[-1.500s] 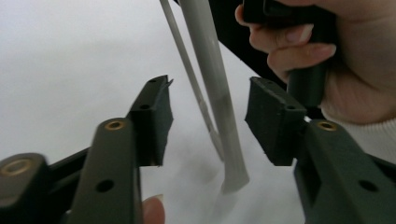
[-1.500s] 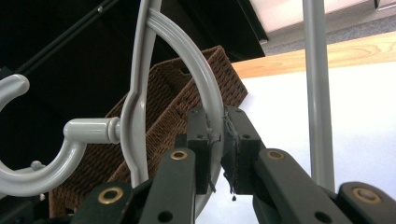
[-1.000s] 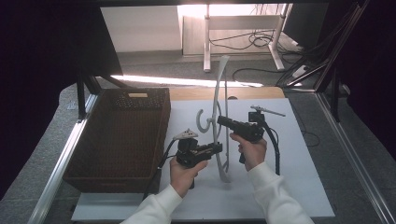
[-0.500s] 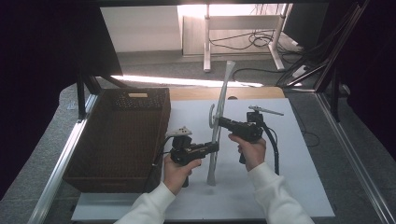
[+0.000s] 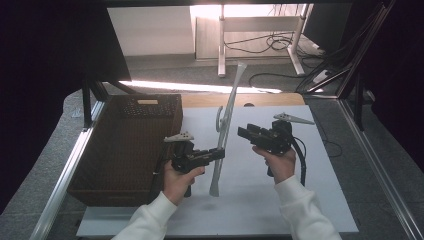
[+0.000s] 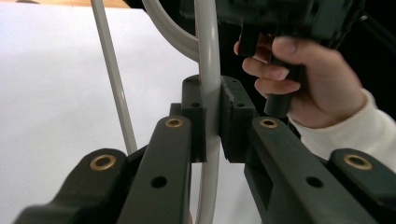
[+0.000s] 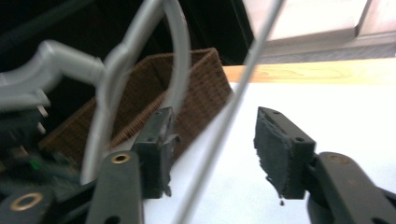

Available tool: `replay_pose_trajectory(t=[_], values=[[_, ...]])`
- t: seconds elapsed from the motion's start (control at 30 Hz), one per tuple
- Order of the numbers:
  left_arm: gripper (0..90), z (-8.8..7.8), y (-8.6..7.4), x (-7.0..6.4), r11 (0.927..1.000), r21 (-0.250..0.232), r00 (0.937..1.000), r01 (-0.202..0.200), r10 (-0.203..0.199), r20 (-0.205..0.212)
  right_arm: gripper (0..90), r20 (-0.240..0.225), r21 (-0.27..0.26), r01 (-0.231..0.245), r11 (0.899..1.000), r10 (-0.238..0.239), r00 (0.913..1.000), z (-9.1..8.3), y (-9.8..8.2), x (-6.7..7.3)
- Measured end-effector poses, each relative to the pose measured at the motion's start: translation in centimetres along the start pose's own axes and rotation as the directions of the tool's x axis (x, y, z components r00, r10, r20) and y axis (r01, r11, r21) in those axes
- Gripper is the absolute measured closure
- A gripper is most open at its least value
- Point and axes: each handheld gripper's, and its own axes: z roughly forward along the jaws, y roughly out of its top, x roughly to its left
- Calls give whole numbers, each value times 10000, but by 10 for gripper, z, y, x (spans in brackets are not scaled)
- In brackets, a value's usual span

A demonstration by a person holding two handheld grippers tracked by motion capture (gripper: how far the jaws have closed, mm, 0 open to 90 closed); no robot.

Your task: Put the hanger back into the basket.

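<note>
High view: the left tongs [image 5: 218, 155] clamp a grey clothes hanger [image 5: 227, 117], standing on end just right of the wicker basket [image 5: 125, 150] on the worktop [image 5: 260, 200]; the right tongs [image 5: 245, 133] have just been opening beside it.

Left gripper view: pads squeeze the hanger's bar [image 6: 208, 93].

Right gripper view: jaws gape, the thin rod [image 7: 224, 121] passing between untouched.

A handover looks done; next, probably carrying the hanger over the basket.

1. I see bare white table [image 5: 320, 200] to the right and front of my grippers.
2. The wicker basket [image 5: 125, 150] walls off my left.
3. The upright hanger [image 5: 226, 130] stands between both grippers.
</note>
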Motion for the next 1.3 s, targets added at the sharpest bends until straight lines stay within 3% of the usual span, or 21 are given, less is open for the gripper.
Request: replay_pose_trajectory(t=[0.07,0.23,0.37,0.4,0.5,0.57,0.67,0.87,1.3], values=[[823,-5,2,-1,10000,35,10000,-82,82,10,408,-227,286,518,9982,-512,9984,-9,-4,-5],[823,-19,9,-4,9998,11,9998,-212,212,32,364,-325,853,1006,9913,-981,9946,-20,-9,-12],[823,-33,14,-6,9996,-20,9996,-274,274,96,333,-119,1456,1522,9776,-1521,9883,-27,-18,-19],[823,-37,15,-7,9995,-31,9994,-310,310,119,319,-12,1718,1719,9700,-1743,9847,-30,-22,-23],[823,-48,19,-9,9991,-72,9990,-430,431,141,308,90,1909,1842,9642,-1894,9819,-32,-27,-25],[823,-55,22,-10,9989,-97,9989,-459,460,128,296,231,2212,2059,9533,-2162,9761,-35,-31,-29],[823,-66,27,-10,9989,-26,9987,-477,478,176,288,375,2382,2187,9463,-2340,9715,-40,-35,-33],[823,-84,38,-11,9964,98,9965,-837,837,-7,267,847,2609,2138,9414,-2429,9664,-50,-46,-41],[823,-115,49,-1,9928,415,9933,-1126,1136,-226,249,1259,2665,2302,9359,-2706,9544,-54,-51,-45]])
